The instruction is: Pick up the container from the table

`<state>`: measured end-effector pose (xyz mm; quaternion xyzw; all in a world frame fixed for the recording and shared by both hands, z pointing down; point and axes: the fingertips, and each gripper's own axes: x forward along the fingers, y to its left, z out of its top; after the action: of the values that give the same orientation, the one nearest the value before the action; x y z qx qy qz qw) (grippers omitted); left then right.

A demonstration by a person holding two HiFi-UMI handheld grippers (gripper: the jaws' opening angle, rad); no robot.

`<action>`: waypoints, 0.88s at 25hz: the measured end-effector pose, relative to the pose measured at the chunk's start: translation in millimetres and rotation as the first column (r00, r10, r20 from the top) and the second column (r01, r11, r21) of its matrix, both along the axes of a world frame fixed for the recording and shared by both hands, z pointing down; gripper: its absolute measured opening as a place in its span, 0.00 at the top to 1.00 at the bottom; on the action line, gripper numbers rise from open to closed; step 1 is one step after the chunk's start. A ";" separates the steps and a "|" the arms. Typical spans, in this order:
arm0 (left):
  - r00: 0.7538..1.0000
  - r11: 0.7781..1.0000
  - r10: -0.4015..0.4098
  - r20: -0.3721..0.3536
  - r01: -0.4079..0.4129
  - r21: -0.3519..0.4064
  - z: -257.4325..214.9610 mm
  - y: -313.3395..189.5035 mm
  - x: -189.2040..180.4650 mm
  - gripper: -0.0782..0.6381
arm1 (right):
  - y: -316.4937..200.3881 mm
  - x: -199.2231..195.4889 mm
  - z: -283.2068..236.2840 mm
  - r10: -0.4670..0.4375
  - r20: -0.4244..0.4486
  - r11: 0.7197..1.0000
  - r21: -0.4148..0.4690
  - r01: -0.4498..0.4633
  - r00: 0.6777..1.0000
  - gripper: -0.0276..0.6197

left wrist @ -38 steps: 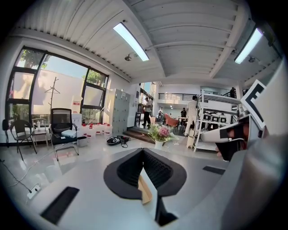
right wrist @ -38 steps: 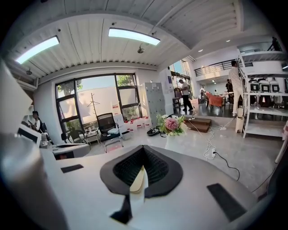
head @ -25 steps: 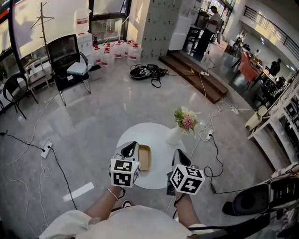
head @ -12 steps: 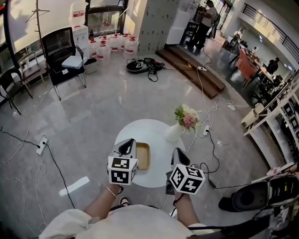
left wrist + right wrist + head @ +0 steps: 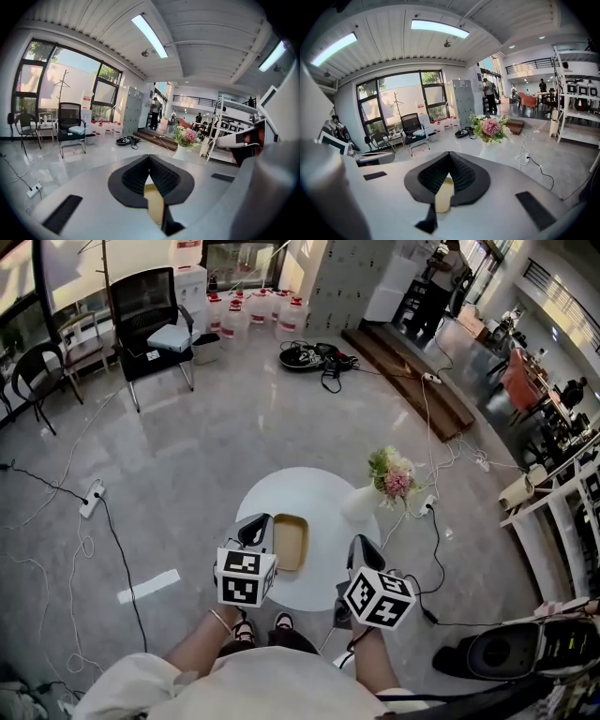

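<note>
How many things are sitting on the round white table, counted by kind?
Tan container: 1
Vase of flowers: 1
Total on the round white table: 2
</note>
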<state>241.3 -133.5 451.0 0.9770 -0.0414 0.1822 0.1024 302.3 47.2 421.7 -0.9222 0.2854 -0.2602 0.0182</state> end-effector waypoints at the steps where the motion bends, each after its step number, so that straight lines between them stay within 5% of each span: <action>1: 1.000 1.000 -0.012 0.004 0.012 0.005 -1.7 -2.3 0.8 0.87 | -4.3 3.7 -1.0 -0.014 0.004 1.000 0.006 0.014 1.000 0.92; 11: 0.995 0.992 -0.094 -0.018 0.095 0.083 -28.9 -17.5 13.5 0.87 | -42.7 35.3 -18.1 -0.141 -0.045 0.987 0.074 0.144 0.989 0.92; 22: 0.995 0.993 -0.095 0.041 0.092 0.075 -8.9 -7.1 12.1 0.87 | -30.7 42.6 3.2 -0.131 -0.011 0.989 0.064 0.132 0.991 0.92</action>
<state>253.4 -140.6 442.1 0.9728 -0.0961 0.1972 0.0741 344.9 16.4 424.9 -0.9012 0.3541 -0.2483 0.0300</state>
